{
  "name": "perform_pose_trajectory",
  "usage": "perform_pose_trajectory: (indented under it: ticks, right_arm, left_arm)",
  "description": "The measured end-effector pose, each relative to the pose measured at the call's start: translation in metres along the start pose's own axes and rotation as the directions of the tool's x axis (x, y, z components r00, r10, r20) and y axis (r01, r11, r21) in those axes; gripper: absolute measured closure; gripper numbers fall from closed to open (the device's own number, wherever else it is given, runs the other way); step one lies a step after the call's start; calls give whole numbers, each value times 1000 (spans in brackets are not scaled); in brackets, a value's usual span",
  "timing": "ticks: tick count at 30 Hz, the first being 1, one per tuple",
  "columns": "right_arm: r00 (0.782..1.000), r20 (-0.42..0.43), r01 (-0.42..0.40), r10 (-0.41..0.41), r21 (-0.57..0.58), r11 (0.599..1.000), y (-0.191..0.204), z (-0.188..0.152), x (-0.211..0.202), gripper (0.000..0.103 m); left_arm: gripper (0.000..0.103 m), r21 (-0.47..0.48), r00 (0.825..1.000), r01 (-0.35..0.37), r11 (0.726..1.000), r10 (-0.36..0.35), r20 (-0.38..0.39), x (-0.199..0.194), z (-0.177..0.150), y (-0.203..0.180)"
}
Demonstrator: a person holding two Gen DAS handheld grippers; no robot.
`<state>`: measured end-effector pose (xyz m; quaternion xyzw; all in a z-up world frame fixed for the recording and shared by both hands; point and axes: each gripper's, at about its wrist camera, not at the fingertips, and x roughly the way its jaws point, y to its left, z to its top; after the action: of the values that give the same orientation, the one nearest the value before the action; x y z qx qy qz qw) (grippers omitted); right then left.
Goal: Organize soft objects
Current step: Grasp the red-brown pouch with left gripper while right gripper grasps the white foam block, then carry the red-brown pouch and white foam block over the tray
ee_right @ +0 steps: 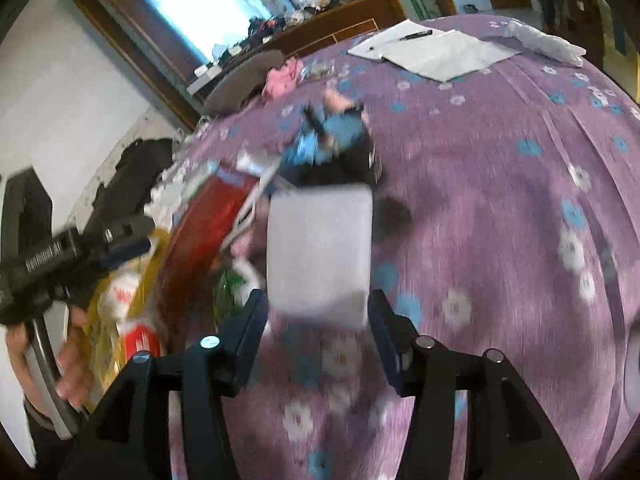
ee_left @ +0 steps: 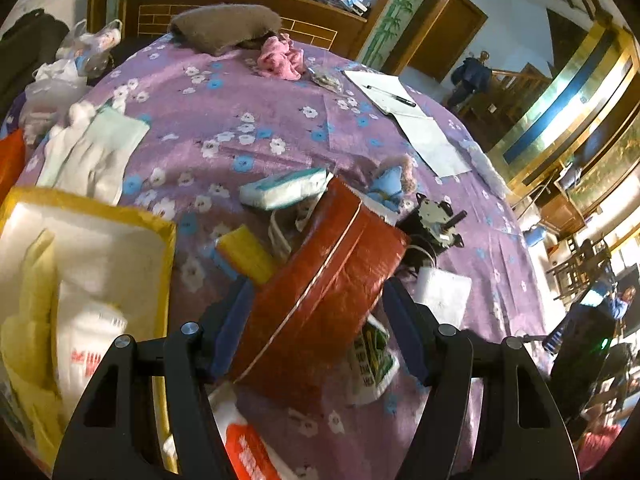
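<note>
My left gripper (ee_left: 316, 292) is shut on a red woven bag (ee_left: 320, 280), which stands tilted above the purple flowered tablecloth (ee_left: 248, 92); both pads touch its sides. In the right wrist view that gripper (ee_right: 132, 246) shows at the left in a person's hand (ee_right: 72, 360), beside the red bag (ee_right: 216, 208). My right gripper (ee_right: 318, 304) is open. A white soft pack (ee_right: 320, 248) sits between and just ahead of its fingertips, with a narrow gap at each pad. This view is blurred.
A yellow-rimmed bag (ee_left: 92, 208) with white and yellow items lies at the left. Near the red bag are a teal tissue pack (ee_left: 284, 188), a yellow sponge (ee_left: 244, 254), a blue plush toy (ee_left: 390, 184) and a green packet (ee_left: 372, 356). Farther off lie white gloves (ee_left: 88, 152), a pink cloth (ee_left: 280, 58) and papers (ee_left: 392, 98).
</note>
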<state>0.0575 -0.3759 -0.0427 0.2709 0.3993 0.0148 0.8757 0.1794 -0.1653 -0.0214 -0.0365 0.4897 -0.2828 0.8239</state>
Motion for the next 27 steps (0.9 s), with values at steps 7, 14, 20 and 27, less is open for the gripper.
perform_pose_trajectory:
  ticks: [7,14,20,27]
  right_arm:
    - [999,-34,13,-14,-19,1000,3,7,32,48]
    - [1000,21,14,-13,-63,998,4,0,29,60]
    - [999,41,-19,21,-38,999,-1,1,24,70]
    - [997,44,-66,67,-17,998,-4,3,27,73]
  left_arm:
    - [35,125,990,-104,987,114,-81,40,4,-24]
    - [35,215,974,-175,961,201,-106,39,-22,-46]
    - [28,250,962,-240,938,264,-67,47,-29,-58]
    - [35,217,966,-218,951,241,-88,54,-28,-53]
